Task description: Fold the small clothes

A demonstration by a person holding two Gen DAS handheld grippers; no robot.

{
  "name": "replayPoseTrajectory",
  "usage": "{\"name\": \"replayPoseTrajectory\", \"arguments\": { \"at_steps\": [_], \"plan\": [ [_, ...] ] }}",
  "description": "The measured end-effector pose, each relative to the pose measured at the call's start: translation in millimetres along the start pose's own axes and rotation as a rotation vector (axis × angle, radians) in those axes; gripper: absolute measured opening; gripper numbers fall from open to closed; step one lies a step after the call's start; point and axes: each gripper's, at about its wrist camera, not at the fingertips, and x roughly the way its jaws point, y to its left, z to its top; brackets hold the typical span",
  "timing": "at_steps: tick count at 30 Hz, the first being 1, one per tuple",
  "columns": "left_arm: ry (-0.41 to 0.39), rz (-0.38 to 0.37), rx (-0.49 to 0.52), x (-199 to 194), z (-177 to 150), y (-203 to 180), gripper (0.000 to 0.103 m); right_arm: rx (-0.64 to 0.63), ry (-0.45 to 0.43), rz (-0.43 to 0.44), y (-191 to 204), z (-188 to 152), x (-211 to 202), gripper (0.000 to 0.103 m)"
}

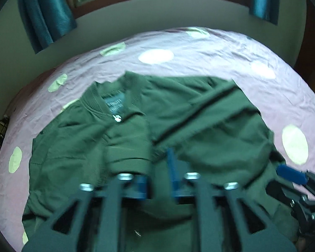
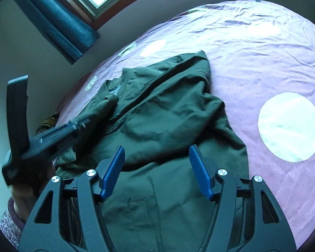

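Sleeve cuff sits pinched in my left fingers (image 1: 157, 180), drawn over the chest of the dark green zip-up cotton jacket (image 1: 178, 115) lying mid-bed on the pink dotted bedsheet (image 1: 220, 50), collar toward the far edge. My right fingers (image 2: 156, 172) hover spread apart above its hem side.

A bed's pink sheet (image 2: 262, 48) with pale dots carries a dark green jacket (image 2: 168, 115), spread rumpled.

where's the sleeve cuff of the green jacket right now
In the left wrist view the sleeve cuff lies folded across the jacket front, just below the collar zipper and right at the left gripper fingertips.
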Motion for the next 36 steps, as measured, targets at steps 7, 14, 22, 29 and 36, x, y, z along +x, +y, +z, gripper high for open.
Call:
{"name": "replayPoseTrajectory", "arguments": {
  "at_steps": [7,14,22,29,36],
  "plan": [
    [0.023,-0.082,-0.013,-16.5,-38.2,-17.5,0.061,0.015,-0.023,-0.021,-6.3,2.3,-3.6,0.065],
    [-0.002,-0.161,-0.065,-52.8,-83.9,5.9,0.061,-0.061,-0.028,-0.013,25.1,1.1,-13.1,0.065],
    [-0.01,0.022,-0.367,-53.9,-112.7,142.0,0.061,-0.394,0.08,0.026,161.0,-6.7,34.0,0.065],
    [0.062,0.146,-0.548,-21.9,-138.8,223.7,0.061,-0.647,0.167,-0.225,231.1,-34.0,127.5,0.065],
    [0.08,0.112,-0.591,-12.3,-145.6,245.1,0.061,-0.667,0.185,-0.316,214.6,-34.9,156.2,0.029]
  ]
}}
